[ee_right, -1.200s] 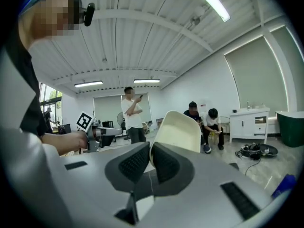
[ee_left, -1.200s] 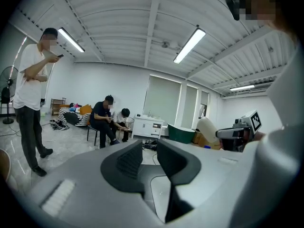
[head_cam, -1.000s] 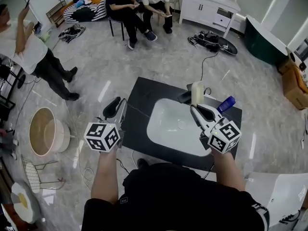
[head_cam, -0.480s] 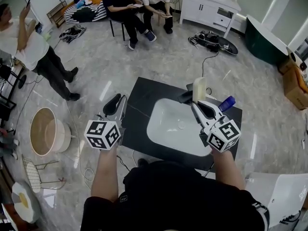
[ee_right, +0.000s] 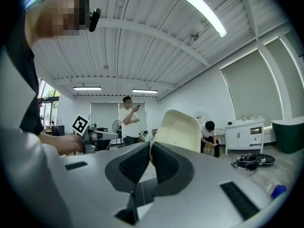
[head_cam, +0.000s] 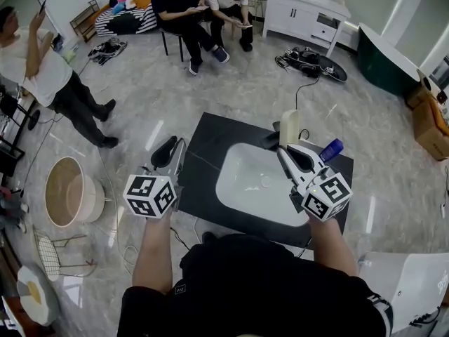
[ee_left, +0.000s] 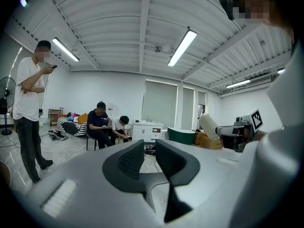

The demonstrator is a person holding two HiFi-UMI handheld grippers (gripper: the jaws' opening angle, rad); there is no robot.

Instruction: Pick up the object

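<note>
A cream, flat, curved object (head_cam: 288,127) stands upright above the far rim of the white basin (head_cam: 245,188), which is set in a black countertop (head_cam: 203,142). My right gripper (head_cam: 284,153) is shut on the object's lower edge. In the right gripper view the cream object (ee_right: 178,129) rises from between the closed pads of the right gripper (ee_right: 150,152). My left gripper (head_cam: 170,156) hovers off the counter's left edge. Its jaws stand a little apart with nothing between them, as the left gripper view (ee_left: 149,151) also shows.
A blue bottle (head_cam: 330,149) lies on the counter's far right, with a dark fitting (head_cam: 270,142) beside the held object. On the floor at left is a round wooden tub (head_cam: 66,192). A person stands at left (head_cam: 42,69) and two sit at the back (head_cam: 184,5). Cables (head_cam: 309,58) lie beyond.
The right gripper and the cream object have drifted slightly over the basin's far rim. The left gripper has hardly moved.
</note>
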